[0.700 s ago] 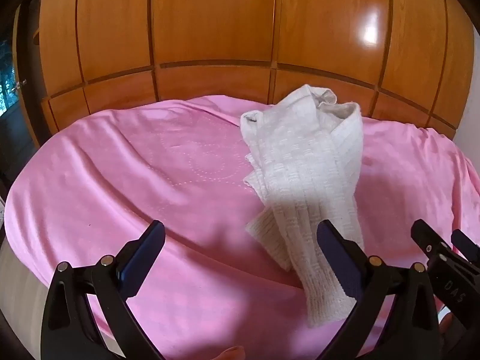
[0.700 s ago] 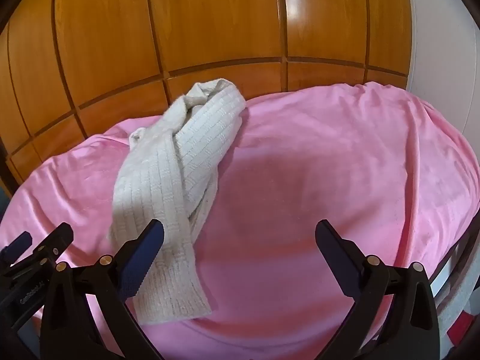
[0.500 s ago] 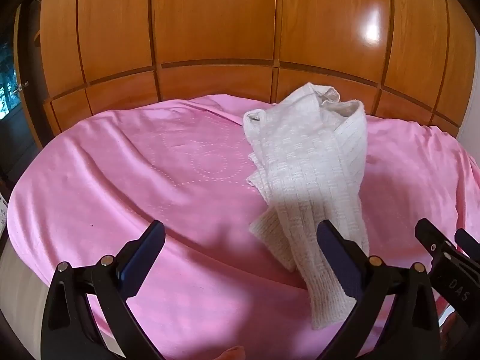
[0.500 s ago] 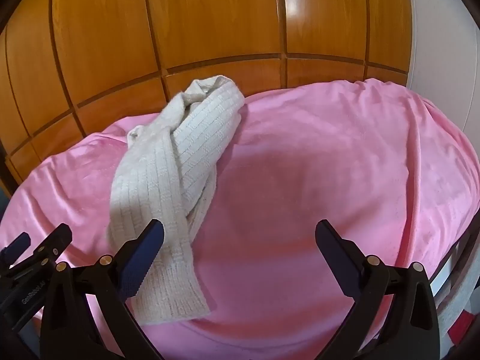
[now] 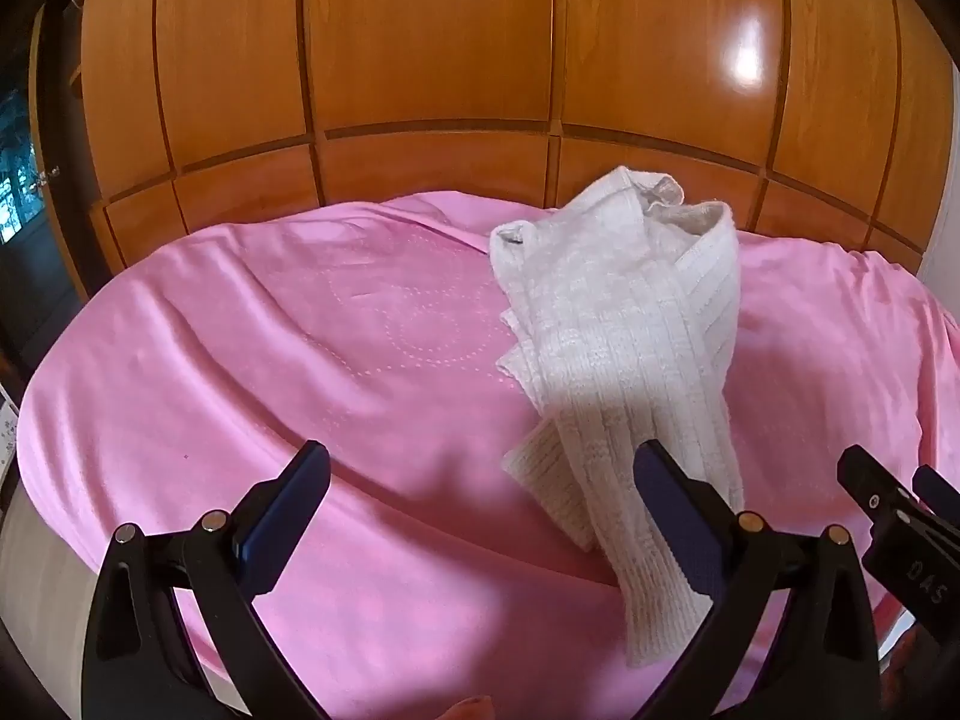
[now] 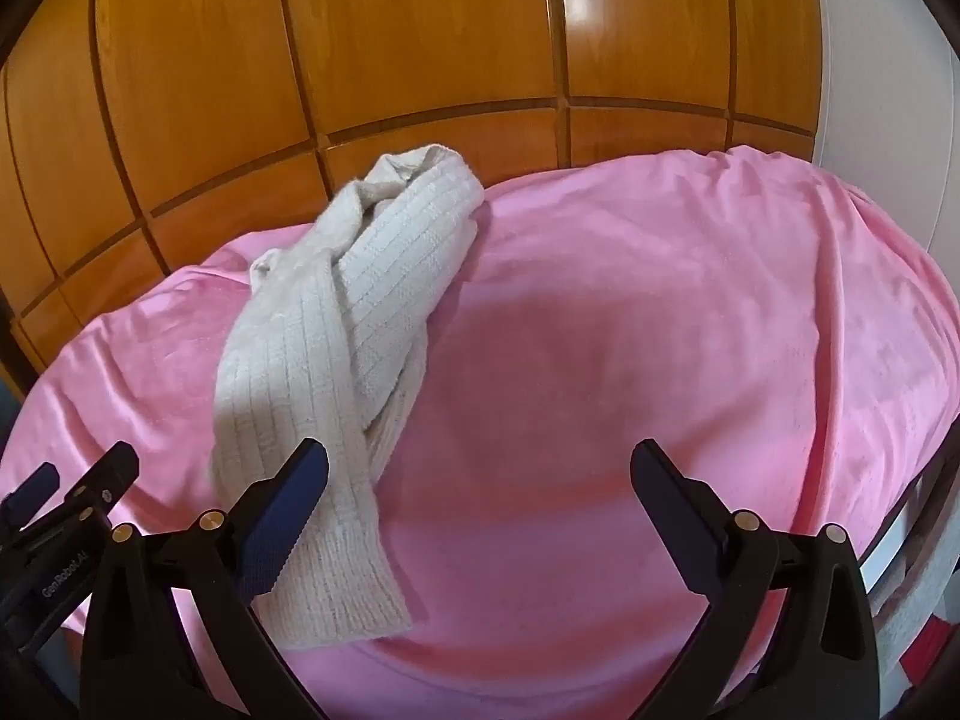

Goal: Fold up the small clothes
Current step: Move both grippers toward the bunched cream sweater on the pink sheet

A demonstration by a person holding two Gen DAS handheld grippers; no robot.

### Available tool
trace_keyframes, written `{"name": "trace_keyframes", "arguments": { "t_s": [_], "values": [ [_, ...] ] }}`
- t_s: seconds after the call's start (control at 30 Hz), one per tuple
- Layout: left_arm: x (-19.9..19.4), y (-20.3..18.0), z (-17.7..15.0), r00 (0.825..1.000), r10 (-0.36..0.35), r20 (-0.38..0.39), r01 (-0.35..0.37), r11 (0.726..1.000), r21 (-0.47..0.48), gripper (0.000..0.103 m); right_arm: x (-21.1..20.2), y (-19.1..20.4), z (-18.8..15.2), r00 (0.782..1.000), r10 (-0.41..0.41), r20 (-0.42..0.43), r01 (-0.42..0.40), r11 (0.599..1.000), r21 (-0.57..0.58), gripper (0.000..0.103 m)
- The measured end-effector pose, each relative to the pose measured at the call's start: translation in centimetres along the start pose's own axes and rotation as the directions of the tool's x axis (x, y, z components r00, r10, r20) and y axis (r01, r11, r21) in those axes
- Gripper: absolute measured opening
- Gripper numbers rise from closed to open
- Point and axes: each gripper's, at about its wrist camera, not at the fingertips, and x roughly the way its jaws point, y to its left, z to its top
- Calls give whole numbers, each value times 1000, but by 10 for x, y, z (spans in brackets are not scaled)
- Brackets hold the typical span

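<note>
Both your claws are spread wide and holding nothing. Your left claw (image 5: 480,498) hangs over the pink blanket (image 5: 252,372) covering the bed, pointing down at a slant, and its right-hand finger (image 5: 678,516) sits in front of the lower stretch of the cream knit garment (image 5: 624,348); you can't tell from here whether it brushes the knit. That garment lies bunched and twisted in a long strip, running from the far edge of the bed, close to the wooden wardrobe (image 5: 432,48), down toward you. From your left camera it sits right of centre, its near end reaching past the finger toward the bottom of the view.

Your right claw (image 6: 480,498) also gapes open above bare blanket. Its left-hand finger (image 6: 282,510) overlaps the garment's near end in that view, where the ribbed hem spreads flat on the pink. The garment is on the left side there.

Each claw shows up at the edge of the other's view, the two close beside each other with the garment's near end between them.
</note>
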Motion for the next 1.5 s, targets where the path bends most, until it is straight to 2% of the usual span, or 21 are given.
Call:
{"name": "trace_keyframes", "arguments": {
  "t_s": [0.5, 0.83, 1.5],
  "values": [
    [2, -5, 4, 1000, 13, 8, -13, 1000, 5, 101, 3, -3, -1, 1000, -1, -12, 2, 1000, 15, 100],
    [1, -5, 3, 1000, -10, -2, 10, 1000, 10, 101, 7, -10, -1, 1000, 5, -29, -4, 1000, 25, 100],
    [-9, -8, 5, 999, -35, 26, 34, 999, 35, 101, 2, -13, 1, 1000, -21, -20, 22, 999, 33, 100]
  ]
}}
